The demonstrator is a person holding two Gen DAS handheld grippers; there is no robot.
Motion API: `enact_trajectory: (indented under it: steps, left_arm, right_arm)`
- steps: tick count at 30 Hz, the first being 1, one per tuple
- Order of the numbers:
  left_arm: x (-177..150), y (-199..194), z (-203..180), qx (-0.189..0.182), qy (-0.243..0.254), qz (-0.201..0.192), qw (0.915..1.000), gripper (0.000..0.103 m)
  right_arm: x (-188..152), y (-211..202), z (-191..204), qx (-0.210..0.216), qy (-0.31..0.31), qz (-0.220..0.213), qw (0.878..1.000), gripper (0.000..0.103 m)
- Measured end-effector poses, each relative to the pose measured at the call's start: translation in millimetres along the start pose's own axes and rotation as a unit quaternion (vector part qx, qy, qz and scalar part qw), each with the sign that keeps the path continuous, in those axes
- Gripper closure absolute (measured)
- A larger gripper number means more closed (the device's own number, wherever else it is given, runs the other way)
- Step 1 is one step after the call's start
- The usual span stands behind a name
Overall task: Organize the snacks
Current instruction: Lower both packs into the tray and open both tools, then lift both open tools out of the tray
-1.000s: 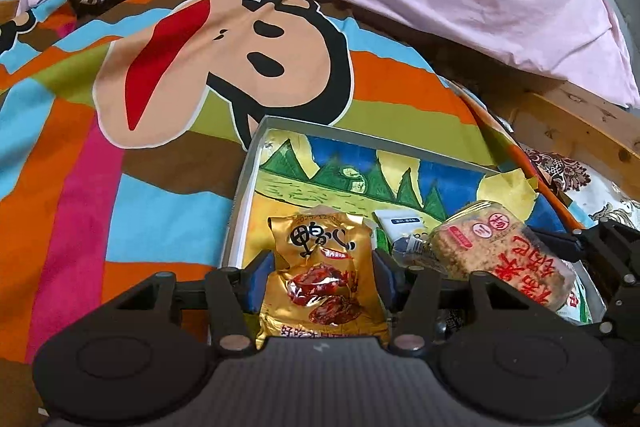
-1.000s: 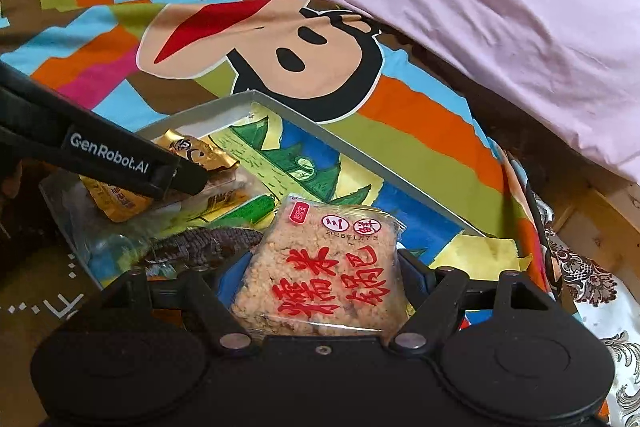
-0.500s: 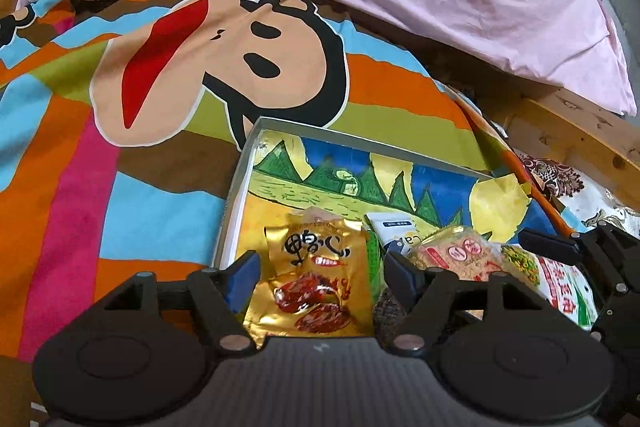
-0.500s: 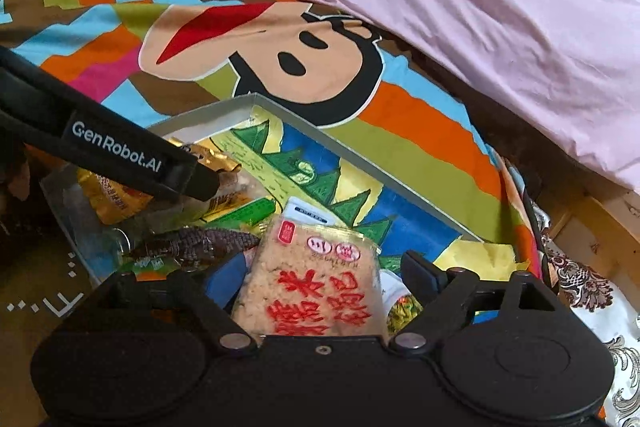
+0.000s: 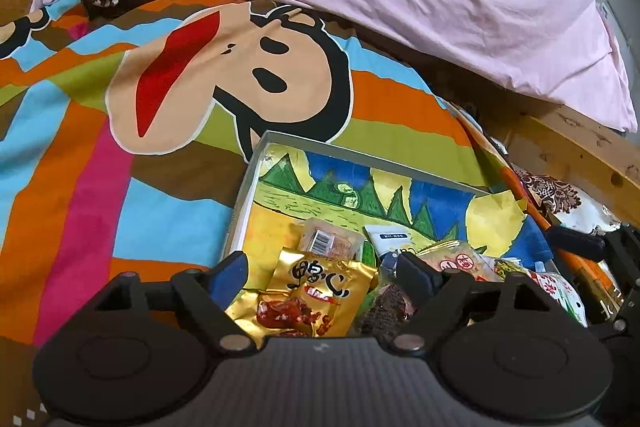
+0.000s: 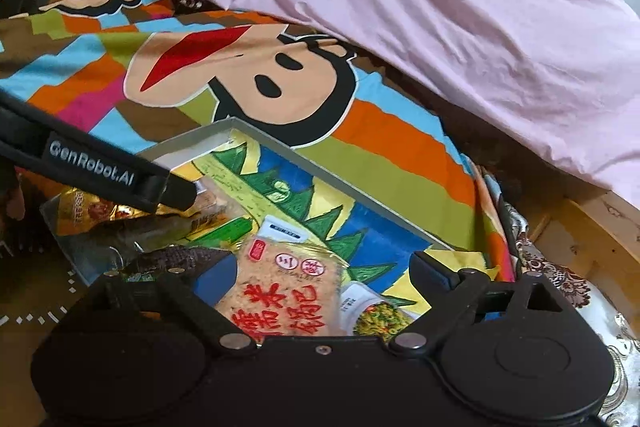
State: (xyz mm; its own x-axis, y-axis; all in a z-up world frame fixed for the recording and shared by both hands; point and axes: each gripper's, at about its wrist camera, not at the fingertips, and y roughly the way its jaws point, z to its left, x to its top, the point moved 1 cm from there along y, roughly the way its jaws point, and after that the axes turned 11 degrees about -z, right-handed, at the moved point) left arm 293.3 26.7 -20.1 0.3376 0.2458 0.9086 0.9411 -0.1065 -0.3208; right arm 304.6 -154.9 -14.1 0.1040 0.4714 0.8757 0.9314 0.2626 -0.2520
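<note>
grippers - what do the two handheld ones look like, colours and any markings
Both are black plastic. The left gripper has a ribbed dark grey body, two round discs at its base, linkage arms with silver pivot pins and blue pads inside the jaws. The right gripper has the same discs, pins and blue pads on a smoother black body. White "GenRobot.AI" lettering runs along the left one's finger in the right wrist view.

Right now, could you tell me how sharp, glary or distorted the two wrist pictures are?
Left wrist: strong fisheye bending, dark corners, glare on the gold packet, print readable. Right wrist: same bending, the rice cracker packet sharp, the box rim curved, left edge dim.
</note>
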Motion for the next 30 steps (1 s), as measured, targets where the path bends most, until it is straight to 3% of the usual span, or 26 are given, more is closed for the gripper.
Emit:
enact_trajectory:
  steps: [14,26,30]
  left_arm:
    - [14.9,-41.6,-7.5,0.007,0.007,-0.035,0.9994,0.008]
    - [29.8,-94.8,-31.7,0.003,0.031,-0.063,0.9976,0.001]
    - [28.6,-110.3,-38.6,0.004,0.031,-0.068,0.9972,0.001]
  right_arm:
    - [20.1,-41.8,-27.1,-0.035,0.024,-0.031,0.999,0.007]
    - [44.3,-100.2,-48.6,-0.054,0.058,-0.075,0.994,0.005]
    - [47.2,-120.1,-53.7,-0.057,0.070,-0.089,0.992,0.001]
